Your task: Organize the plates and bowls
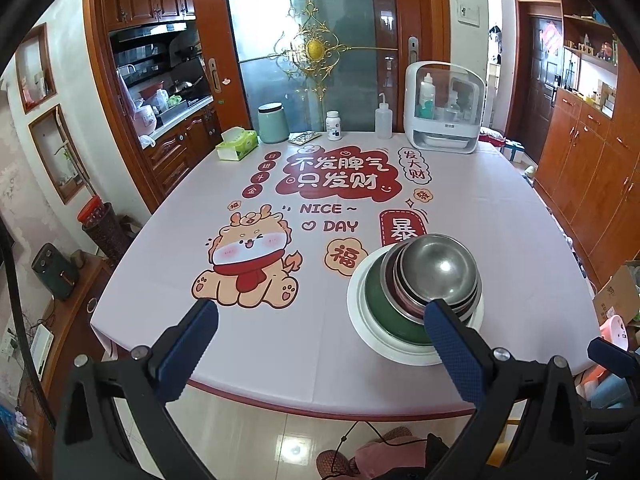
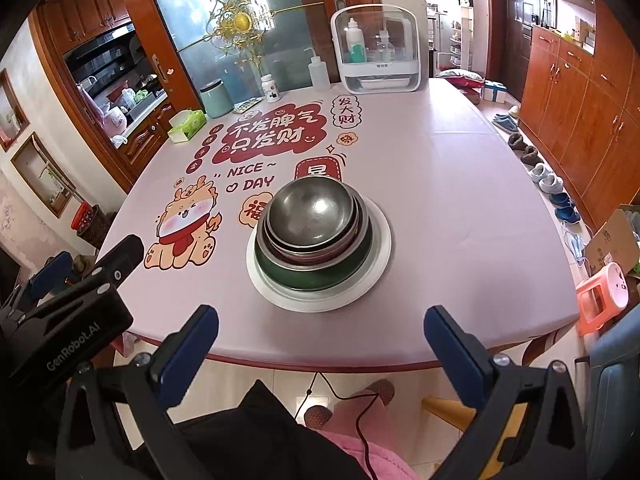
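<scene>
Dishes all nested: steel bowls (image 2: 311, 216) in green bowl (image 2: 316, 270) on white plate (image 2: 376, 264) near table's (image 2: 460, 200) front edge (looks done). Left gripper (image 1: 320, 344) and right gripper (image 2: 322, 346) jaws spread, empty.

A home dining room: a pink cartoon-printed tabletop (image 2: 460, 200), reddish wooden wall cabinets (image 2: 568, 92), slippers lined along the floor (image 2: 536, 168), and a kitchen counter with cookware (image 1: 176, 100) beyond the far left corner.

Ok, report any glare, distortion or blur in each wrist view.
Left wrist view: strong fisheye bending with dark corners, a bright glint inside the top steel bowl, the scene sharp. Right wrist view: the same bending of the table edge, softer sheen in that bowl, window light blown out at top, no motion blur.
</scene>
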Available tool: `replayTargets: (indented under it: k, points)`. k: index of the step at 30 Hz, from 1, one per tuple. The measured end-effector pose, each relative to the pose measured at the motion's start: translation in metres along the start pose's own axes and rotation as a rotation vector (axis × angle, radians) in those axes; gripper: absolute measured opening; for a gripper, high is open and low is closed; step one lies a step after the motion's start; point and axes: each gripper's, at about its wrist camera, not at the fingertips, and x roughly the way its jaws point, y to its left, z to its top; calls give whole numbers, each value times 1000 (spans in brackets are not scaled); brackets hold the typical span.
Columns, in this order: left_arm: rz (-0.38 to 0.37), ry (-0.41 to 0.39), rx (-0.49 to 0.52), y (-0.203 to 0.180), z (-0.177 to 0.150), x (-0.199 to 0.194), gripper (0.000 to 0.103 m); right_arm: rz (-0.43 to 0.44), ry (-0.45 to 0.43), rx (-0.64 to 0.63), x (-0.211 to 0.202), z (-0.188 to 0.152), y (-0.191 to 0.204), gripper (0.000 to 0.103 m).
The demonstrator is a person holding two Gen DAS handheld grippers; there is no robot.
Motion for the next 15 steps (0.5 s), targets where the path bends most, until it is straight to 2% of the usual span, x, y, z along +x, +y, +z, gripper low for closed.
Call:
replayTargets:
  k: [15]
  points:
    - [1, 4, 5, 5, 0, 1, 102, 0, 6, 0, 0, -5, 5, 103]
